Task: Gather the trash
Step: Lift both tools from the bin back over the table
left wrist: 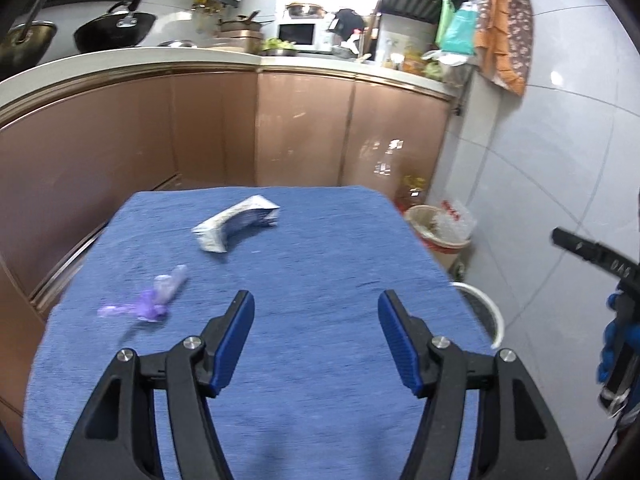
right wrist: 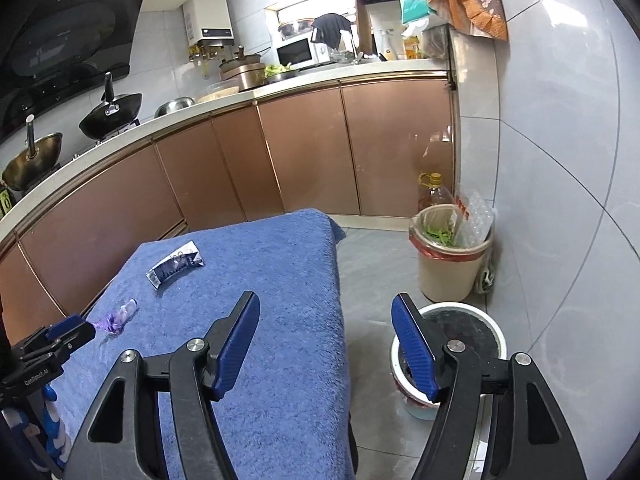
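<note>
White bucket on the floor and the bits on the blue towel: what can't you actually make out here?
- White bucket: right wrist view, a gripper finger covers its near rim; left wrist view, the blue towel hides most of it.
- Purple scrap: motion-blurred in the left wrist view, small in the right; material unclear.
- Crumpled wrapper: print too small to read.
</note>
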